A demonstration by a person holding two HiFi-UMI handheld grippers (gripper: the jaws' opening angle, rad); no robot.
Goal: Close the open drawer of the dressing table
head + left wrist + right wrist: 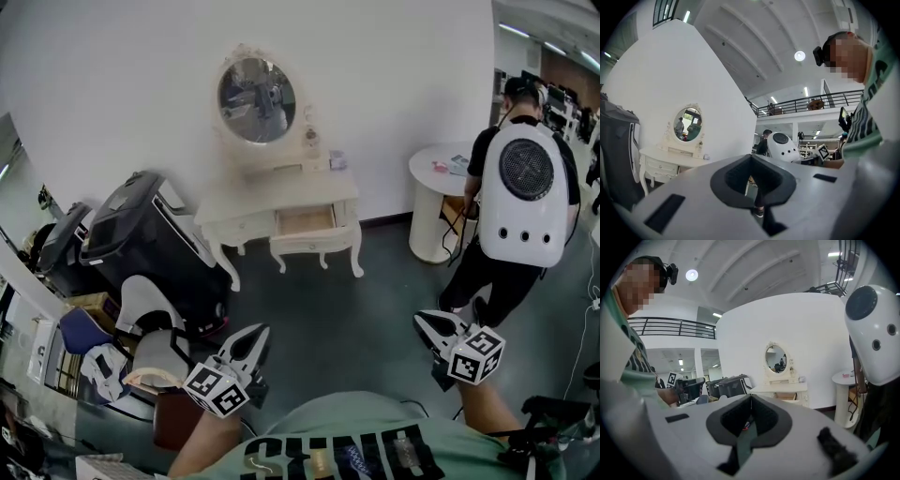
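The cream dressing table with an oval mirror stands against the white wall across the room. Its middle drawer is pulled out, showing a wooden inside. My left gripper is low in the head view, far short of the table, jaws together with nothing in them. My right gripper is at the lower right, also shut and empty. The right gripper view shows the table and the open drawer beyond the closed jaw tips. In the left gripper view the table lies left of the jaw tips.
A person with a white domed backpack stands right of the table beside a round white side table. Black open suitcases and a white chair crowd the left. Dark floor lies between me and the table.
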